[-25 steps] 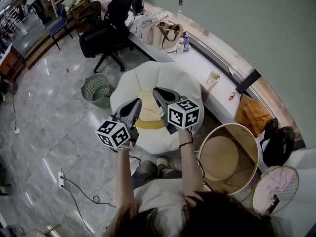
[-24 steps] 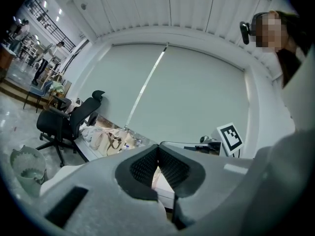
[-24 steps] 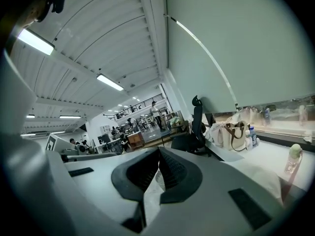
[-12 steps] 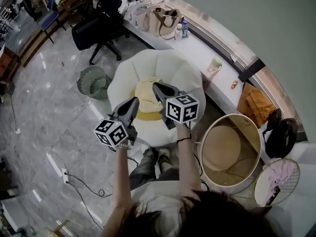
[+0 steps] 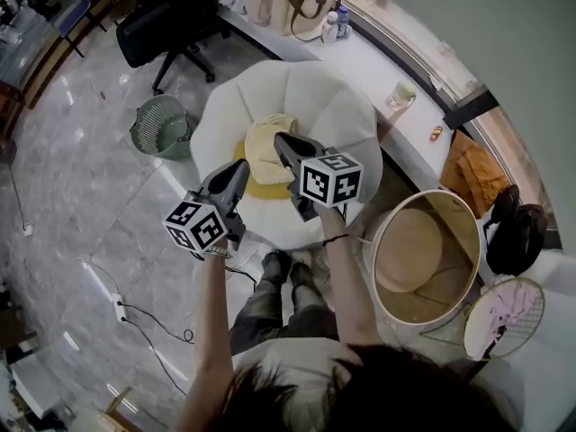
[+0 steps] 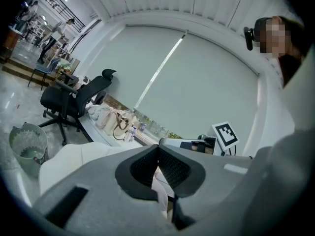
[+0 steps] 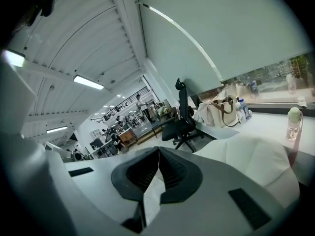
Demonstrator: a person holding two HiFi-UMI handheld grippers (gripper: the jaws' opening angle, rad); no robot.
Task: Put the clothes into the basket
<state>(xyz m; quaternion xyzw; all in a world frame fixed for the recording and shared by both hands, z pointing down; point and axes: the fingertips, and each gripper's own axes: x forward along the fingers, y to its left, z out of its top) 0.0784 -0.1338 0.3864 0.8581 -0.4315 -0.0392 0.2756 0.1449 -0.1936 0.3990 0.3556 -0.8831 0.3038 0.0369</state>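
Observation:
A cream garment (image 5: 264, 147) lies bunched on top of a yellow one (image 5: 261, 187) in the middle of a round white cushioned seat (image 5: 342, 115). My right gripper (image 5: 279, 139) hangs over the cream garment, jaws shut with nothing in them. My left gripper (image 5: 241, 166) sits just left of the yellow garment, also shut and empty. A round open basket (image 5: 468, 219) stands on the floor to the right of the seat. In the left gripper view the shut jaws (image 6: 158, 147) point over the seat (image 6: 74, 156). In the right gripper view the shut jaws (image 7: 158, 149) do the same.
A green mesh wastebasket (image 5: 160, 126) stands left of the seat, a black office chair (image 5: 171, 25) beyond it. The long white counter (image 5: 378, 61) behind carries bags (image 5: 288, 3), a bottle (image 5: 340, 21) and a cup (image 5: 402, 93). A black backpack (image 5: 517, 232) and a racket (image 5: 504, 318) lie right of the basket.
Both grippers have come down towards the seat and the clothes, still shut. The head view has swung so the seat and basket sit higher and more centred.

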